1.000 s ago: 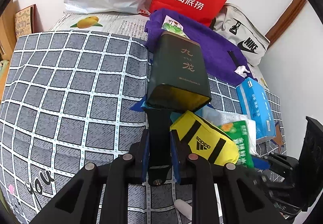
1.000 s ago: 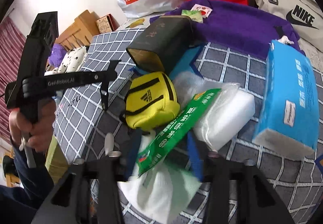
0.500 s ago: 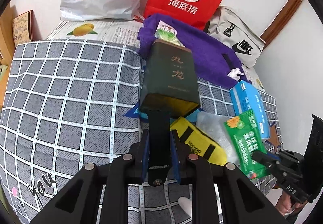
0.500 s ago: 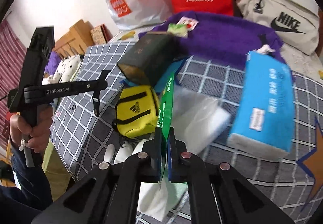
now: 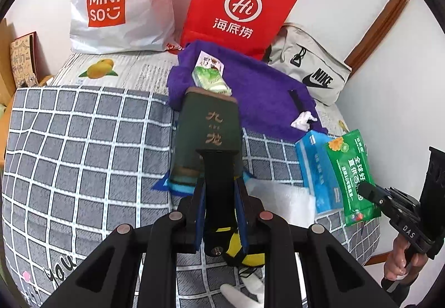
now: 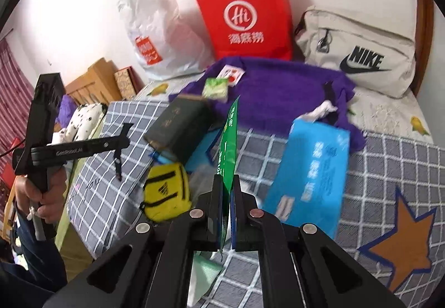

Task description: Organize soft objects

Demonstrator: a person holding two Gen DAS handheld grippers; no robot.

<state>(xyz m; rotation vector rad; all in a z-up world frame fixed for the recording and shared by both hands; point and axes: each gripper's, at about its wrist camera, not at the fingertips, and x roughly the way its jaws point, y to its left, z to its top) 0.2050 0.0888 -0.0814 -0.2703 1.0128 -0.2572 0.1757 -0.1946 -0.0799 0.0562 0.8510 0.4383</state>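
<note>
Grey checked bedding [image 5: 83,146] fills the ground under both tools, running bare and open to the left of the left gripper [image 5: 219,196], while everything to its right is crowded. That gripper's fingers are drawn close together with a black part between them; whether they grip anything cannot be told. Just below them a yellow pouch [image 6: 167,194] is mostly hidden in the left view, and a white object at the lower edge is cut off. Ahead of the fingertips lies one dark green tin [image 5: 208,135] on a blue scrap, and beyond it one small green packet [image 5: 211,80] on a purple cloth [image 5: 264,96]. The right gripper [image 6: 225,196] is clamped on one green wipes pack [image 6: 229,146], lifted clear of the bed and seen edge-on between its fingers. Right of those fingers sits one blue tissue pack [image 6: 311,169], blurred; left of them the pouch and tin. A clear plastic bag [image 5: 278,196] lies between. Farthest off, against the wall, stand three bags: a white Miniso bag [image 5: 119,5], a red paper bag [image 5: 239,7] and a beige Nike bag [image 6: 358,55].
</note>
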